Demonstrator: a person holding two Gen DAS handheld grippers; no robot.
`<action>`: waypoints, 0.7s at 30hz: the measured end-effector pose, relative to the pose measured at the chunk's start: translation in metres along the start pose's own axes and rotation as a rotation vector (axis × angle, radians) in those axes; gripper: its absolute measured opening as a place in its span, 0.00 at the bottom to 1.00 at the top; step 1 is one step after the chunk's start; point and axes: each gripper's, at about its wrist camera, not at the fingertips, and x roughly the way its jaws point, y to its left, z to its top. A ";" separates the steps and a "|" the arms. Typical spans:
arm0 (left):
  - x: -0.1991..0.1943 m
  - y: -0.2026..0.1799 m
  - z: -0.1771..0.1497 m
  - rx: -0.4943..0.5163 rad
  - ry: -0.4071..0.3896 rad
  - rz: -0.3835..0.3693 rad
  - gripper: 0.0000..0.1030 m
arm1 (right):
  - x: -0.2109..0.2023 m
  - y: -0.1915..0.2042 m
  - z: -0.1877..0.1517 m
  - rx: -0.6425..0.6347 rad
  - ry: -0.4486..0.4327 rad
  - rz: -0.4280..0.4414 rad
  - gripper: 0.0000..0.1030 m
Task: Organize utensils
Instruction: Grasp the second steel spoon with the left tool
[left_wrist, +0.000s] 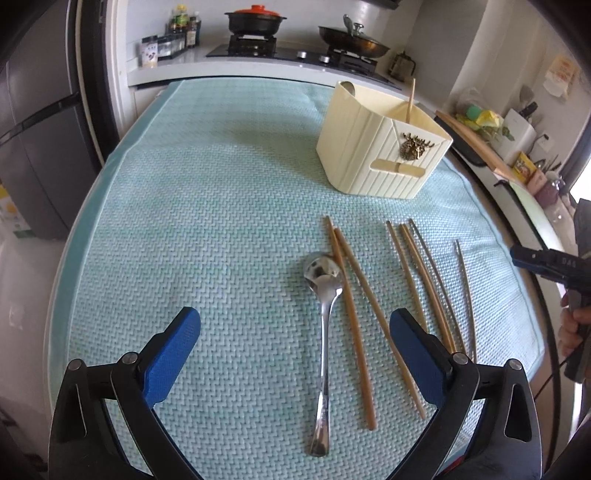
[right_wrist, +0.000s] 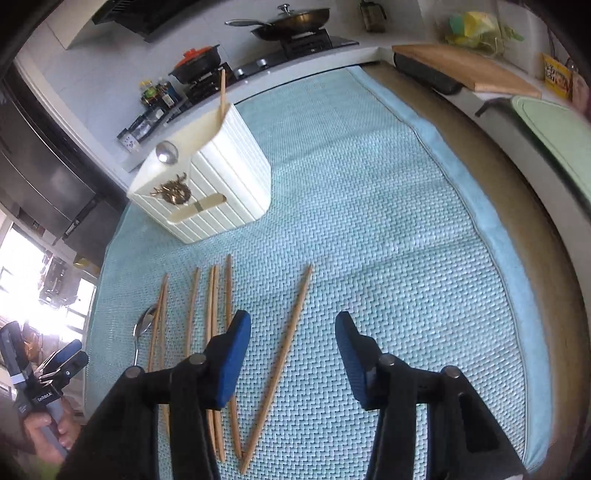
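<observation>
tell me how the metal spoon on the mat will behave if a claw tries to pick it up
The spoon looks polished, so it may slip between the pads. It lies flat on the woven mat, leaving little to get under. A chopstick touches its bowl and would probably shift.

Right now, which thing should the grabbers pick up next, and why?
Probably the right gripper should come down and close on the lone chopstick. Its fingers stand open with that stick lying between them on the mat, apart from the other sticks, so it is the easiest to grab. One chopstick already stands in the cream holder.
</observation>
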 end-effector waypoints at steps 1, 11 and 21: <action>0.004 -0.001 0.001 0.016 0.012 -0.003 0.99 | 0.003 0.001 -0.002 -0.004 0.003 -0.005 0.47; 0.069 -0.024 0.020 0.180 0.125 0.045 0.97 | 0.012 -0.003 -0.014 0.011 0.037 -0.014 0.47; 0.099 -0.023 0.030 0.196 0.212 -0.037 0.42 | 0.008 0.000 -0.011 0.007 0.038 -0.008 0.47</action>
